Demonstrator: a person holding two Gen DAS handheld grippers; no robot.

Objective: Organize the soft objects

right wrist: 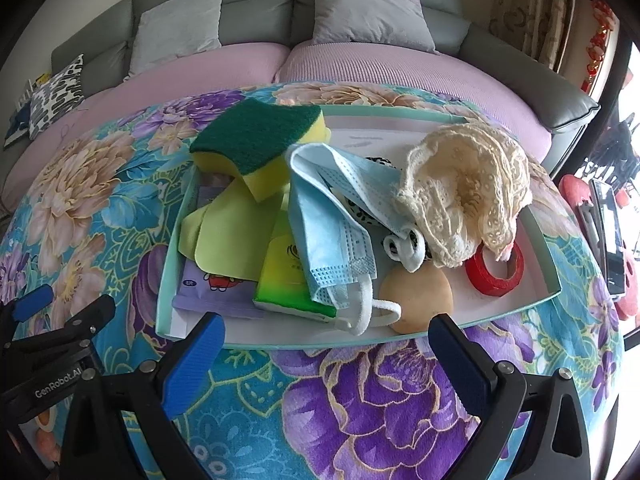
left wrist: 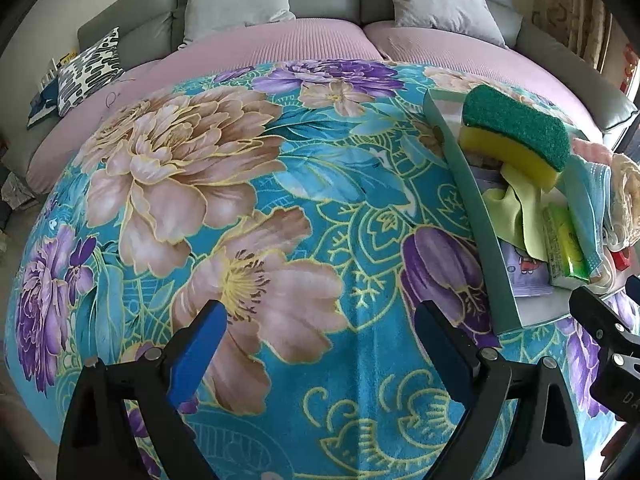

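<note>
left gripper point(left wrist: 316, 344): jaws spread wide, nothing between them, held above the bare floral blanket point(left wrist: 224, 184) to the left of the tray. right gripper point(right wrist: 326, 354): jaws likewise wide and empty, at the near edge of the shallow teal-rimmed tray point(right wrist: 554, 276).

tray contents, right wrist view: green-and-yellow scouring sponge point(right wrist: 260, 144) at the rear left, propped on the pile; pale green cloth point(right wrist: 232, 240) beneath it; purple cartoon-printed packet point(right wrist: 212, 292) at the near left corner; green tissue pack point(right wrist: 288, 280) beside it; blue face mask point(right wrist: 328, 216) draped across the pack, its ear loop touching a tan round sponge point(right wrist: 416, 296); cream lace fabric point(right wrist: 464, 188) bunched at the right, overhanging a red tape roll point(right wrist: 496, 272). a black-and-white item lies under the mask, identity unclear.

grey sofa point(right wrist: 256, 4) with cushions stands behind.
</note>
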